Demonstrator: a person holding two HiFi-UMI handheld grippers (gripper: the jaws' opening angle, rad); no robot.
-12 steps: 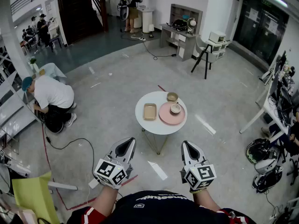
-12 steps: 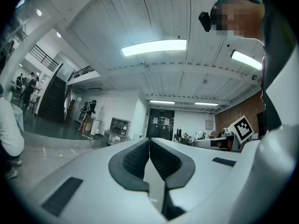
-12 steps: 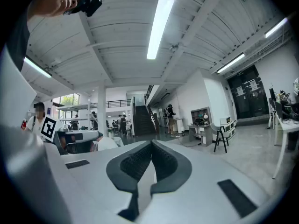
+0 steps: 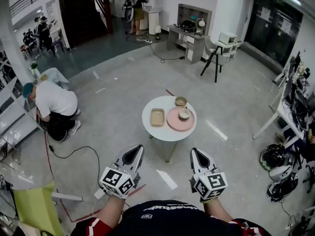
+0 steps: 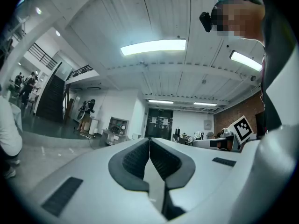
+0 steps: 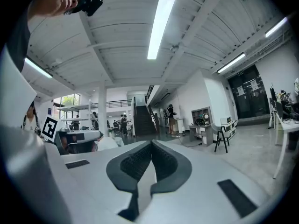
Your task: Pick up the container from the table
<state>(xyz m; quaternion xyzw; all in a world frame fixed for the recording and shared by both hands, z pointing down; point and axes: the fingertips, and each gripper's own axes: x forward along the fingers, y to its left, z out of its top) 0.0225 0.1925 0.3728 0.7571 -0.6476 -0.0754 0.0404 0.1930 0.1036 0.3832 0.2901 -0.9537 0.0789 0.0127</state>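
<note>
Well back from the counter, both grippers closed and empty.
Left gripper (image 4: 133,154) and right gripper (image 4: 199,156) point level, jaws pressed together on nothing. The tan container (image 4: 157,117) sits ahead on the round counter (image 4: 162,133), well apart from both, left of the pink plate (image 4: 174,124). Its long axis runs away from us, and the left gripper looks nearer.
</note>
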